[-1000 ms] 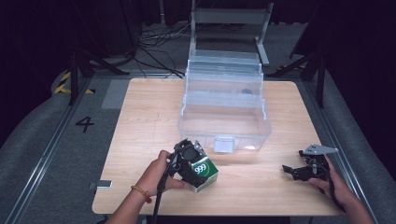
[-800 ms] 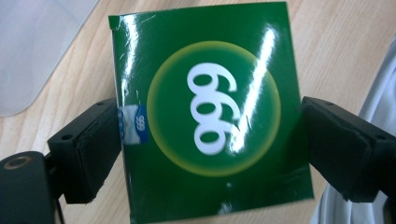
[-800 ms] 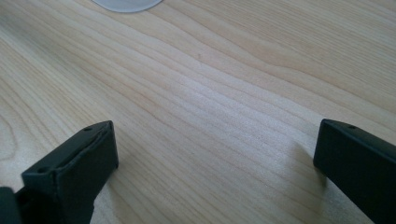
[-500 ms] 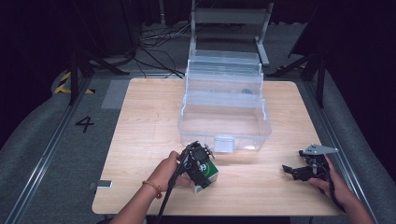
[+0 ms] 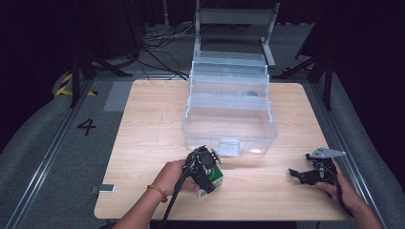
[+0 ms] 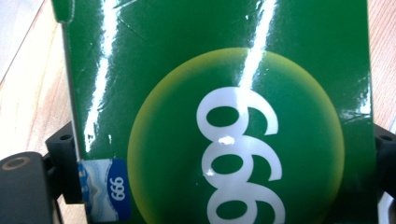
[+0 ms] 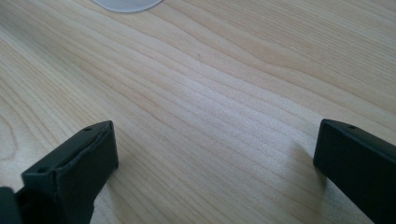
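In the high view, the left tool (image 5: 206,168) and the person's left hand (image 5: 173,175) cover most of the green box (image 5: 216,174), so only one green corner and a strip of its white side show; it sits on the wooden surface (image 5: 148,119) near the front edge, just in front of the latch of the clear plastic toolbox (image 5: 229,125). In the left gripper view the green box (image 6: 224,93) spreads past the frame on top and bottom, cutting off its printing: a yellow-green circle carries large white figures that read "999" or "666" depending on which way up they are taken, with the lowest figure cropped, and a small blue-and-white sticker at the box's lower left bears the same digits in tiny print. The two black jaws stand at either edge of the box with the box between them; they have just been opening, and whether the pads press on the sides cannot be told. The right tool (image 5: 305,174) rests low over bare wood at the right, well apart from the box, its jaws spread wide with nothing between them; in the right gripper view a pale, blurred rounded shape at the top edge is cut off and cannot be identified.
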A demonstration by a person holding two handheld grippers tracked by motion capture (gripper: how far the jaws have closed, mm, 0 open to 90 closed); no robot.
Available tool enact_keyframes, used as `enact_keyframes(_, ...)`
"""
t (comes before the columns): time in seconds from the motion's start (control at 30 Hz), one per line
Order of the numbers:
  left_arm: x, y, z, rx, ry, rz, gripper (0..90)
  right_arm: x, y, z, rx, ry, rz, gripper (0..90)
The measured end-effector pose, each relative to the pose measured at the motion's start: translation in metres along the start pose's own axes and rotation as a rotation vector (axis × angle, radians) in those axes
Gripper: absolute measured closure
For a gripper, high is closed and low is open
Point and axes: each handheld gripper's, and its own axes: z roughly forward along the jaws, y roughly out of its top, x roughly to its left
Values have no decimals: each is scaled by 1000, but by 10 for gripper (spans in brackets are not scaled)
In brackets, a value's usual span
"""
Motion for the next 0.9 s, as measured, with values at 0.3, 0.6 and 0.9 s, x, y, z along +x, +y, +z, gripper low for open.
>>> enact_keyframes(0.3, 2, 9, 3, 46, 3, 37, 109, 0, 0, 0, 0, 0, 0, 0)
enact_keyframes(0.6, -1, 2, 0, 57, 6, 114, 147, 2, 0, -1, 2, 18, -25, 13)
enact_keyframes(0.9, -1, -10, -4, 41, 9, 125, 154, 2, 0, -2, 9, 33, -35, 14)
